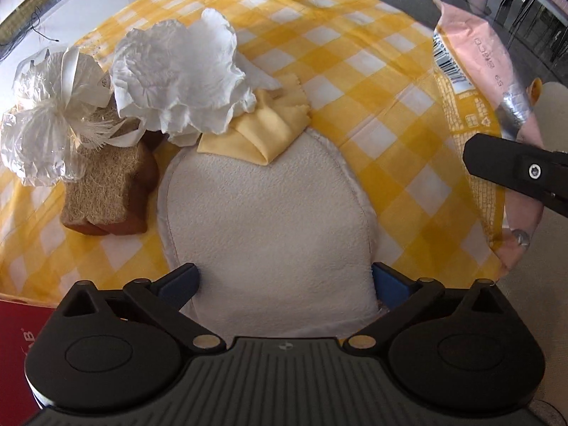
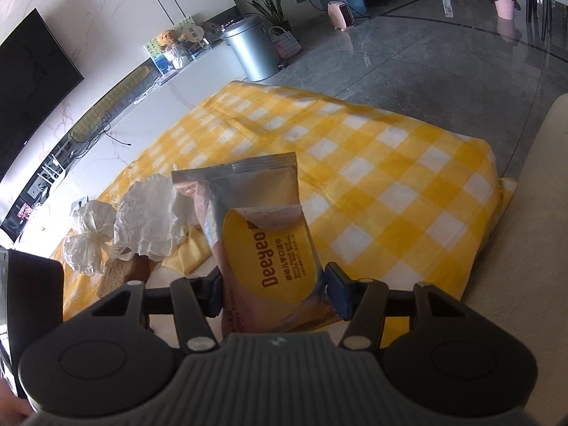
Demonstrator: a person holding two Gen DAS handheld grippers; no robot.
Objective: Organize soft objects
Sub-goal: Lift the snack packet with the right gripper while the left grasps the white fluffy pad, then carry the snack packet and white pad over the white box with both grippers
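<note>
Directly below the left hand-held gripper [image 1: 284,277], its jaws spread wide and empty, lay the white terry pad [image 1: 262,220] on the yellow checked cloth [image 1: 372,81] (folded yellow cloths [image 1: 262,131] touching its far edge). Off to the right, the right hand-held gripper [image 2: 277,291] clamped a wet-wipes pack [image 2: 262,245], lifted above the surface.

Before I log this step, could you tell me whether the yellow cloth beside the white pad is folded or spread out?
Folded. The yellow cloth lies in overlapping layers with a creased corner resting on the white pad.
</note>
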